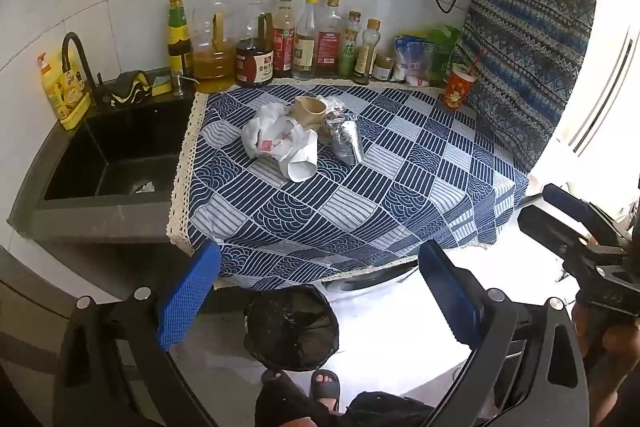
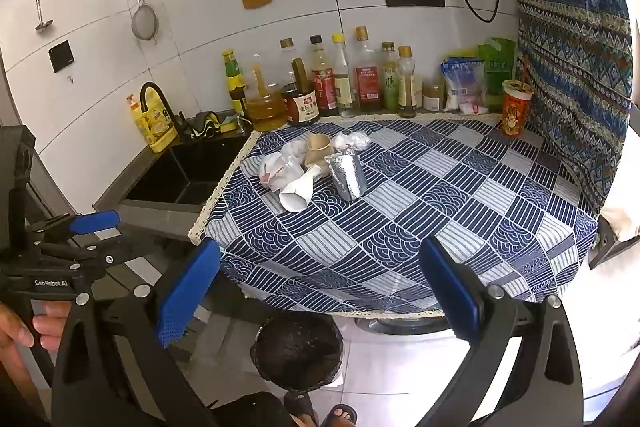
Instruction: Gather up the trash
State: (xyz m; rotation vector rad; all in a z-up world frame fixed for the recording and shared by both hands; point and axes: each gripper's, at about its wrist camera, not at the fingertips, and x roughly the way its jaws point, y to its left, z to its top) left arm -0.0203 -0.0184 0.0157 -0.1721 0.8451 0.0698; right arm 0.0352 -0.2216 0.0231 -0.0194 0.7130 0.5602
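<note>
Crumpled white paper wrappers (image 1: 280, 145), a tan paper cup (image 1: 309, 111) and a crinkled silver foil pouch (image 1: 347, 143) lie clustered on the blue patchwork-print tablecloth (image 1: 360, 195). Both the left gripper (image 1: 320, 291) and right gripper (image 2: 320, 291), with blue textured pads, gape wide and empty above a black mesh bin (image 1: 291, 327).

I see a woven cloth tablecloth (image 2: 420, 211), matt, edged with cream lace. On it lie crinkled shiny foil (image 2: 347, 174), crumpled white paper wrappers (image 2: 288, 175) and a matt tan paper cup (image 2: 318, 149). My gripper pads (image 2: 188, 291) look rough, blue and rubbery. Behind stand glossy glass bottles (image 2: 364, 75); the sink (image 2: 180, 175) is matt black.
</note>
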